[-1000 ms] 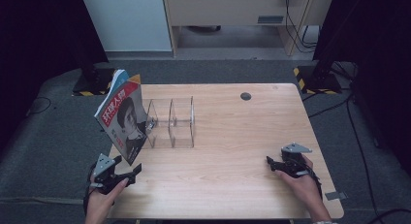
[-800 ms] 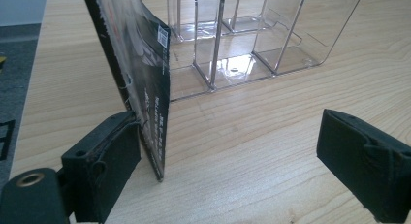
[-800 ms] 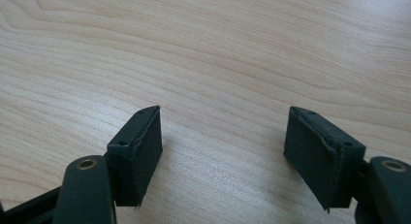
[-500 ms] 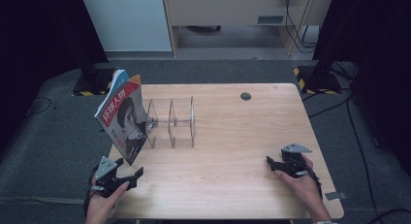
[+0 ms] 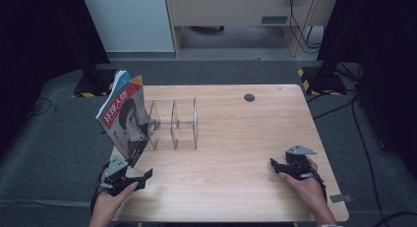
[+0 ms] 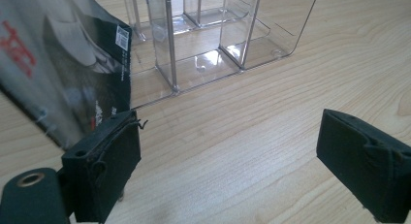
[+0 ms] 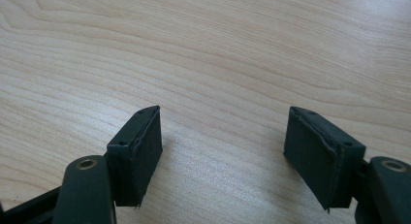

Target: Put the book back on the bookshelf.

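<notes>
High view: a magazine point(image 5: 124, 120) stands on edge in the leftmost bay of a clear acrylic organizer point(image 5: 173, 125) near the left end of the wooden surface point(image 5: 236, 138). It tilts toward the person's side, its upper part out past the organizer's low wall; only the bay's divider seems to keep it from falling flat. Left gripper point(image 5: 132, 177) rests low at the near left corner, just beside the magazine's lower corner, jaws spread wide, nothing between them. Left gripper view: magazine's barcoded corner point(image 6: 87, 73) sits right above the left-hand pad point(image 6: 109, 166), apart or barely brushing, cannot tell which; organizer's empty bays point(image 6: 213, 44) lie ahead. Likely the hand is parked clear of the page so the lean is undisturbed. Right gripper point(image 5: 278, 166) rests well apart at the near right side, jaws likewise spread over bare wood point(image 7: 203, 64), holding nothing; placed there it stays out of the working area. Small dark round spot point(image 5: 249, 97) near the far edge, unrelated.
</notes>
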`<state>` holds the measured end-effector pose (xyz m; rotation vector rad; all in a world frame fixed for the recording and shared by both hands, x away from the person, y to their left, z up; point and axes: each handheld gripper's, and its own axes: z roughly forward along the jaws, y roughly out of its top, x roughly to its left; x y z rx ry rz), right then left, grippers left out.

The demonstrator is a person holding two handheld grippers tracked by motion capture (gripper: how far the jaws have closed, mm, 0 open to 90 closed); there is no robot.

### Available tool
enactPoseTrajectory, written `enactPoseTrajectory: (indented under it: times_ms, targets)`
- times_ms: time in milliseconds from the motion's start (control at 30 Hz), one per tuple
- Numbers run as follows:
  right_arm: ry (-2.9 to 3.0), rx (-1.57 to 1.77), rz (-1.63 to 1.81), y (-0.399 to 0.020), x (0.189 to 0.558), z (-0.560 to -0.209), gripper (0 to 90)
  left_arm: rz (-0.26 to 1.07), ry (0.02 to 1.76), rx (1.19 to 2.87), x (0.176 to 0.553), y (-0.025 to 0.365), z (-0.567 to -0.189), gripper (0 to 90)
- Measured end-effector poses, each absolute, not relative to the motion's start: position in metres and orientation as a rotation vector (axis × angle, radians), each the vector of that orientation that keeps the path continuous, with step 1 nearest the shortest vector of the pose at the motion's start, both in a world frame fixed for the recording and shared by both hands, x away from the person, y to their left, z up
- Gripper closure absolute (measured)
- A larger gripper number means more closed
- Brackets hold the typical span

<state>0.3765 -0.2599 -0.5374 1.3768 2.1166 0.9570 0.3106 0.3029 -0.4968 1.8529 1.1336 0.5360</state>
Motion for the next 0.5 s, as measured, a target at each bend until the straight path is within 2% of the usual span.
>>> enactPoseTrajectory:
  times_ms: [500]
  targets:
    - [2.119,1.376,0.956,-0.260,0.376,-0.537,29.8,0.505,1.060,1.938,0.334,0.273,-0.488,6.8]
